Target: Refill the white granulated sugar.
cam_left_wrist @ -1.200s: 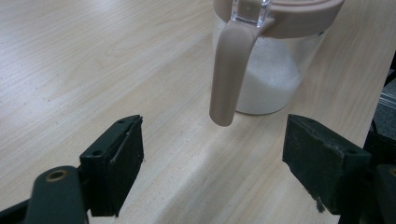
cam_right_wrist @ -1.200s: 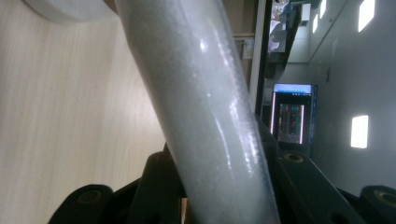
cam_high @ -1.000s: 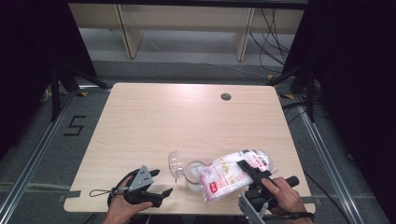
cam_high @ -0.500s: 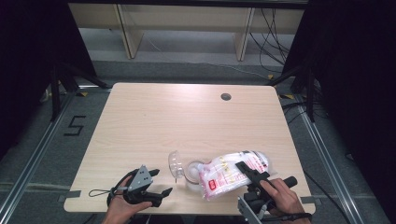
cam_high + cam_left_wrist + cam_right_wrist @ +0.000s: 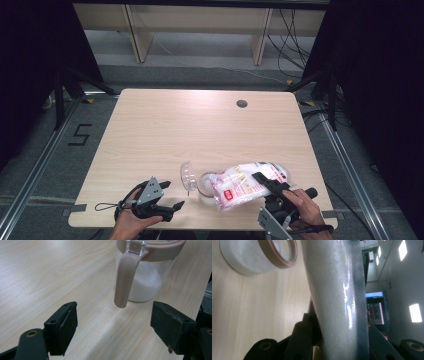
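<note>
Looks like a refill job: bag of white granules (sugar or salt, can't tell) being tipped into a clear jar w/ a tan rim. Right gripper [image 5: 264, 181] has its jaws clamped on the bag [image 5: 245, 187], pinching the plastic film between them; they've just been closing a bit further on it, bag sandwiched in the right gripper view [image 5: 337, 302]. Bag is lifted and tilted, its lower end over or right at the jar [image 5: 205, 184] mouth; whether it's already cut open can't be told. Jar stands upright on the table [image 5: 200, 125] near the front edge, betw. the two hands, its hinged clear lid [image 5: 187, 176] flipped up to the left side. Lid-open step therefore done. Left gripper view shows white granules sitting in the bottom part of the jar [image 5: 146, 277], well below the rim, so filling is partly done at most, maybe only begun; no stream of grains visible. Left gripper [image 5: 165, 202] rests low on the table just left of the jar, jaws wide apart and empty, tan lid tab [image 5: 125, 280] hanging ahead of them, not touched. Left to do, my guess: finish pouring, set bag down, shut lid.
</note>
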Demonstrator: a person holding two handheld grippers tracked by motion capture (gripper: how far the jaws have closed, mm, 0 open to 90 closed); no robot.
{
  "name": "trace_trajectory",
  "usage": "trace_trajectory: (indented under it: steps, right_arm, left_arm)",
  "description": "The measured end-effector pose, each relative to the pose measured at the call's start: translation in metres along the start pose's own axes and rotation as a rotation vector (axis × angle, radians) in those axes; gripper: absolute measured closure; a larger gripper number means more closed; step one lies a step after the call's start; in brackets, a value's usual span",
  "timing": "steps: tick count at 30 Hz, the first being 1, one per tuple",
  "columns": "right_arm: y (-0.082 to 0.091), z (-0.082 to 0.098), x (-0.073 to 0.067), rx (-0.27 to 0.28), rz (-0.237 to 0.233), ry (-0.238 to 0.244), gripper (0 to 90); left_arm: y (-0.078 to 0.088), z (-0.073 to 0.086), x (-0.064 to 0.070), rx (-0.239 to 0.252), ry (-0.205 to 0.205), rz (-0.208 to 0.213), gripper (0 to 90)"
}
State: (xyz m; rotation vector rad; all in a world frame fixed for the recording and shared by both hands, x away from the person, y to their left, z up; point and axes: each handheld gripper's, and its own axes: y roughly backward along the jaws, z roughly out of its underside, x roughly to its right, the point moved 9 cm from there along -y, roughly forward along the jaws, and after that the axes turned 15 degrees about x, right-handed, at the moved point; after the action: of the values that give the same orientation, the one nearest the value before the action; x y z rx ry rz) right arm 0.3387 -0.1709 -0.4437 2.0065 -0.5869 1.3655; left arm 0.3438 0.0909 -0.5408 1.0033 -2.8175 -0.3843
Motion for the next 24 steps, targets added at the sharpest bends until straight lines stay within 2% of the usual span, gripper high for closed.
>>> trace_trajectory:
  steps: [1,2,3,4,5,6,7,8,9,10,11,12,14,15,17,19,20,21,23,24]
  right_arm:
    - [0.000,0.003,-0.004,-0.004,0.004,-0.062,76.4]
    - [-0.001,0.004,-0.002,0.010,-0.003,-0.042,76.5]
    - [-0.001,0.005,-0.006,0.015,-0.004,-0.098,76.6]
    - [-0.001,0.005,-0.006,0.015,-0.004,-0.098,76.6]
    - [-0.004,0.008,-0.008,0.035,0.006,-0.123,76.8]
    - [-0.006,0.008,-0.008,0.052,0.006,-0.132,76.9]
    - [-0.007,0.008,-0.010,0.069,0.008,-0.158,77.0]
    - [-0.006,0.010,-0.012,0.051,0.005,-0.208,77.2]
    - [-0.006,0.010,-0.012,0.067,0.008,-0.231,77.3]
    - [-0.006,0.010,-0.012,0.067,0.008,-0.231,77.3]
    - [-0.007,0.011,-0.010,0.103,0.009,-0.264,77.5]
    - [-0.007,0.011,-0.011,0.107,0.013,-0.292,77.6]
    - [-0.008,0.014,-0.011,0.126,0.022,-0.347,77.8]
    - [-0.008,0.016,-0.012,0.125,0.030,-0.404,77.9]
    - [-0.010,0.019,-0.011,0.156,0.044,-0.463,78.2]
    - [-0.011,0.024,-0.010,0.159,0.070,-0.517,78.6]
    - [-0.011,0.024,-0.010,0.159,0.070,-0.517,78.6]
    - [-0.013,0.031,-0.008,0.166,0.092,-0.570,79.0]
    - [-0.015,0.036,-0.007,0.177,0.099,-0.597,79.4]
    - [-0.016,0.037,-0.008,0.192,0.103,-0.634,79.5]
  left_arm:
    - [0.000,0.000,0.000,0.000,-0.001,-0.002,21.1]
    - [0.000,-0.001,0.000,0.008,0.002,-0.001,21.1]
    - [0.000,-0.001,-0.001,0.009,-0.008,0.000,21.2]
    - [0.000,-0.001,-0.001,0.009,-0.008,0.000,21.1]
    - [0.000,-0.001,-0.002,-0.002,-0.028,0.008,21.1]
    - [0.000,-0.001,-0.002,-0.002,-0.028,0.009,21.1]
    - [0.000,-0.001,-0.002,-0.001,-0.029,0.010,21.2]
    - [0.000,0.000,-0.003,-0.003,-0.030,0.009,21.2]
    - [0.000,-0.001,-0.003,0.000,-0.027,0.009,21.2]
    - [0.000,-0.001,-0.003,0.000,-0.027,0.009,21.1]
    - [0.001,0.000,-0.003,0.003,-0.001,-0.007,21.2]
    - [0.002,0.000,-0.004,-0.005,-0.004,-0.008,21.1]
    - [0.002,0.000,-0.004,-0.007,-0.013,-0.003,21.1]
    - [0.002,0.000,-0.004,-0.007,-0.013,-0.003,21.2]
    - [0.002,0.000,-0.004,-0.007,-0.014,-0.001,21.1]
    - [0.002,-0.001,-0.004,-0.007,-0.015,-0.001,21.1]
    - [0.002,-0.001,-0.004,-0.007,-0.015,-0.001,21.1]
    - [0.002,-0.001,-0.004,-0.007,-0.011,-0.006,21.2]
    - [0.001,-0.001,-0.003,0.003,0.007,-0.008,21.1]
    - [0.001,-0.001,-0.003,0.003,0.006,-0.009,21.2]
